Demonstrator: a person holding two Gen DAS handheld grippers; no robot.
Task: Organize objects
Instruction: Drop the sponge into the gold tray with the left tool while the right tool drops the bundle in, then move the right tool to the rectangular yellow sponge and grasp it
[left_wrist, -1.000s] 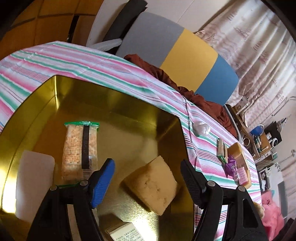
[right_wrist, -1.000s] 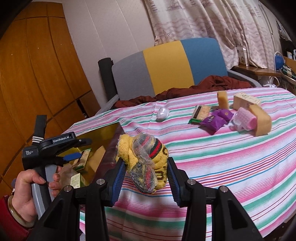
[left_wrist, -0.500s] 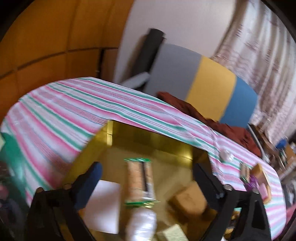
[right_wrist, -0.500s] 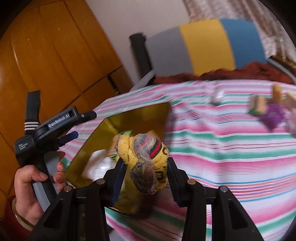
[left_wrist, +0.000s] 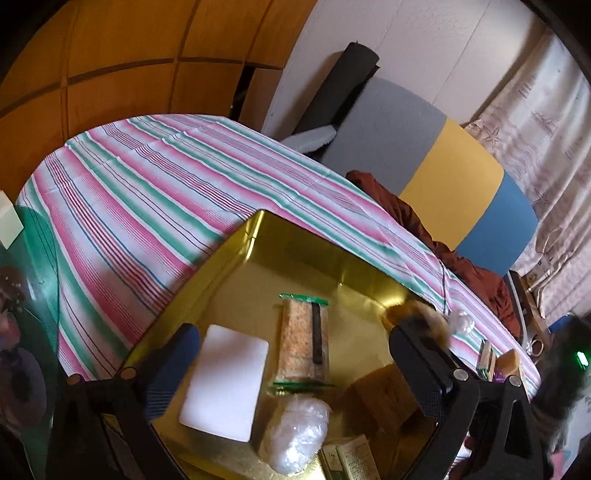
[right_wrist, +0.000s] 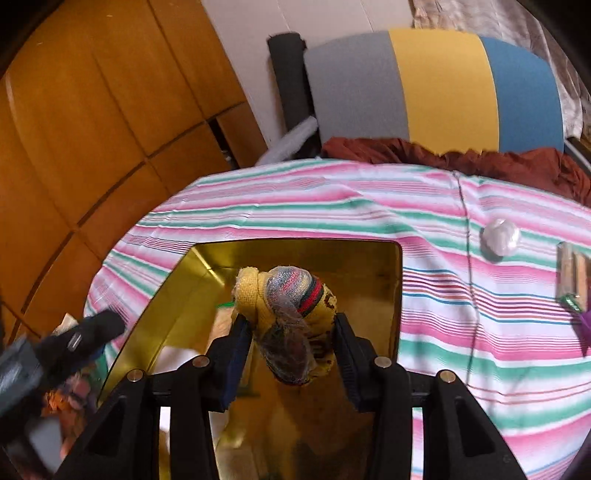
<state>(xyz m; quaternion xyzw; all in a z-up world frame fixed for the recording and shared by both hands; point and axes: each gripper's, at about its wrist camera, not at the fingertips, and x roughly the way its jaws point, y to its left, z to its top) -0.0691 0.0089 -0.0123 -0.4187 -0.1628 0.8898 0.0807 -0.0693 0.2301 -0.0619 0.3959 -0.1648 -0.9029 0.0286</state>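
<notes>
Right tool (right_wrist: 291, 354) clamped on yellow knit bundle (right_wrist: 291, 317), hanging over gold tin (right_wrist: 173, 295) on striped tabletop (right_wrist: 461, 295). Left tool (left_wrist: 295, 373) spread wide, nothing gripped, above wrapped cracker pack (left_wrist: 304, 341) and white card (left_wrist: 225, 380) in tin.

Yellow bundle (right_wrist: 291, 325) now over gold tin (right_wrist: 162, 306).

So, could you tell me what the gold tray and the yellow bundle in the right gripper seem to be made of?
Gold tray: apparently thin metal with a glossy finish; its walls mirror light and colour. Yellow bundle: seemingly knitted fabric, striped red and green, partly under clear plastic film that glints; the right gripper holds it.
</notes>
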